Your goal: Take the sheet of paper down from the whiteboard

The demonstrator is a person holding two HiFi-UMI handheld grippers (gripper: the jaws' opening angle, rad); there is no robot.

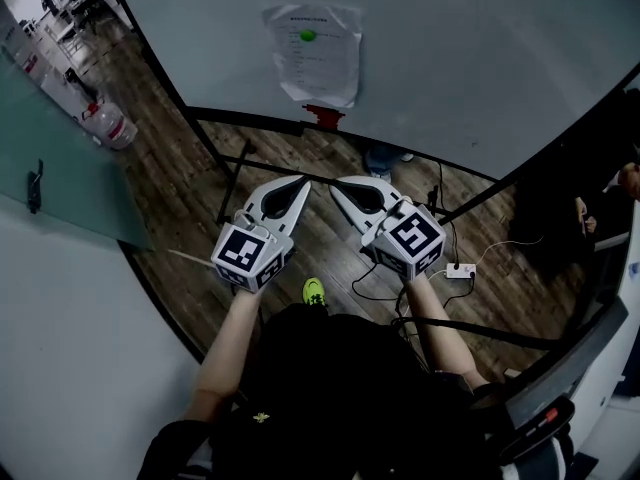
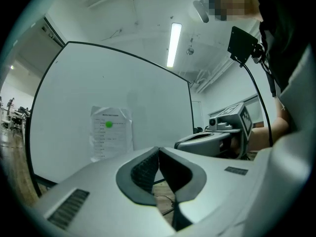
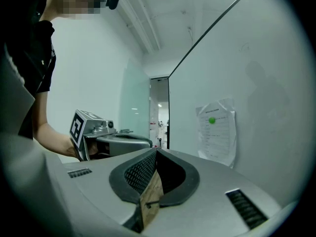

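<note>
A white printed sheet of paper (image 1: 314, 54) hangs on the whiteboard (image 1: 480, 58), pinned near its top by a round green magnet (image 1: 307, 36). The left gripper view shows the sheet (image 2: 110, 133) ahead and to the left; the right gripper view shows the same sheet (image 3: 217, 131) off to the right. My left gripper (image 1: 306, 182) and right gripper (image 1: 333, 184) are held side by side, both shut and empty, tips almost meeting. Both are well short of the board and point toward it.
The whiteboard stands on a black frame (image 1: 240, 168) over a wooden floor. A red object (image 1: 324, 117) sits on the board's lower edge under the sheet. A white power strip (image 1: 461, 270) with cables lies on the floor at right. A glass partition (image 1: 60, 158) stands to the left.
</note>
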